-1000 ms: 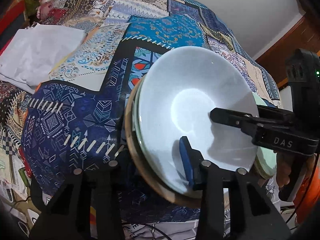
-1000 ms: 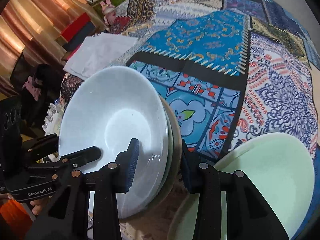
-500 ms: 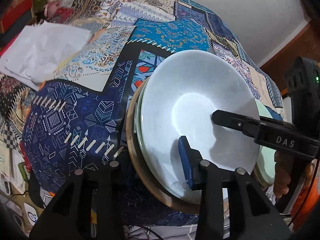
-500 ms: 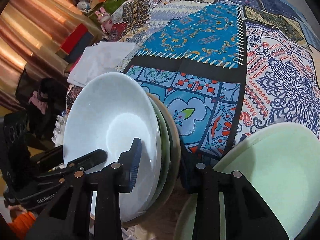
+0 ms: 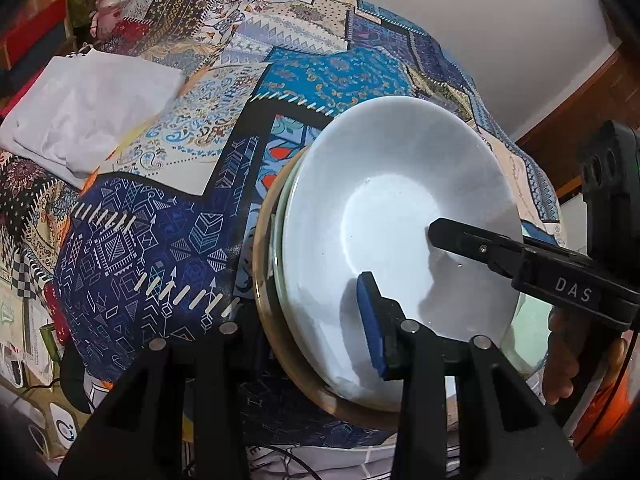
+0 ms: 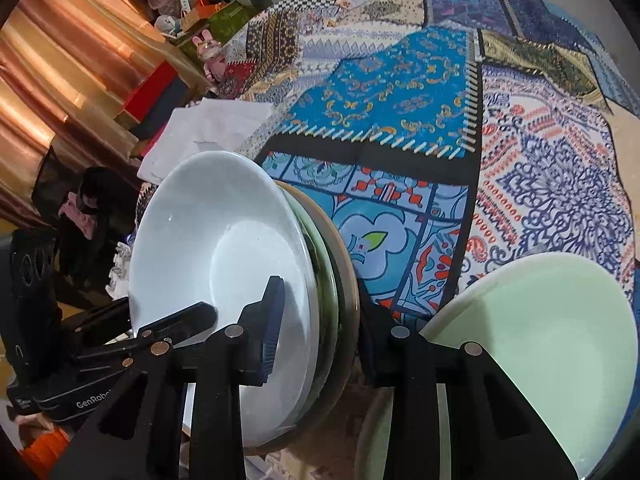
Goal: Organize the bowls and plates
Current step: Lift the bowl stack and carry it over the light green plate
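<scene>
My right claw has closed a little further on the near rim of the stack, and both claws now pinch it from opposite sides, so it hangs tilted above the patchwork bedspread. My left claw clamps the same rim. The white bowl sits on top, over a greenish plate and a brown one. A pale green plate lies to the right. Glazed ware is heavy, slick and breakable; I grip the rims together.
</scene>
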### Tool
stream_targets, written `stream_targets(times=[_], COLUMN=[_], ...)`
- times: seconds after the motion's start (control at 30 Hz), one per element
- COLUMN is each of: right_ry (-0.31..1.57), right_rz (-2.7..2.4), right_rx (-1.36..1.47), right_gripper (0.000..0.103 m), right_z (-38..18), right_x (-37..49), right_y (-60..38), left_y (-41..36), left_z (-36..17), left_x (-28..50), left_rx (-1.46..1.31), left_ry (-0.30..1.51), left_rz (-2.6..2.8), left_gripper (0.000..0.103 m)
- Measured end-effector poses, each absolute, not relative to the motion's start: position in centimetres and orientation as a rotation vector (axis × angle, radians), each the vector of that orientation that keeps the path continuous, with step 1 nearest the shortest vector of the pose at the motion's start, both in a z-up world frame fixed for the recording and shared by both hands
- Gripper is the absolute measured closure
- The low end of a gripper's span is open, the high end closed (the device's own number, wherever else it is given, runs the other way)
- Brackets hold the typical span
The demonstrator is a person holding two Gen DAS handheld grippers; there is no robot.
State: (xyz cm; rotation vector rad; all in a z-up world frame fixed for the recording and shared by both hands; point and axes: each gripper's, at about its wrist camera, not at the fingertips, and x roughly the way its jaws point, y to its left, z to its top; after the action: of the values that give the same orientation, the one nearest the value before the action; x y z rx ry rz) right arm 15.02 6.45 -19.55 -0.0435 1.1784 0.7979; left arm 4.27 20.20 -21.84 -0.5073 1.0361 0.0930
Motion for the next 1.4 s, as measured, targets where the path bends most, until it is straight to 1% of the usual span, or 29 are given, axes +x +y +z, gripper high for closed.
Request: stream_targets(times=[0.6, 1.4], right_ry=[1.096, 1.043], right_rz=[0.777, 0.693], right_rx=[-0.003, 0.045], right_gripper=[0.075, 0.076], right_z=[-16.2, -13.7], right_x=[14.8, 14.0], right_y=[3.6, -3.4], left_y=[18.0, 11.9], left_z=[-17.9, -15.2], left_x=[4.9, 6.5], left_rx=[-0.455, -0.401], left_ry=[0.972, 0.955], left_rz=[0.059, -0.04], left_gripper=[0.064, 0.064])
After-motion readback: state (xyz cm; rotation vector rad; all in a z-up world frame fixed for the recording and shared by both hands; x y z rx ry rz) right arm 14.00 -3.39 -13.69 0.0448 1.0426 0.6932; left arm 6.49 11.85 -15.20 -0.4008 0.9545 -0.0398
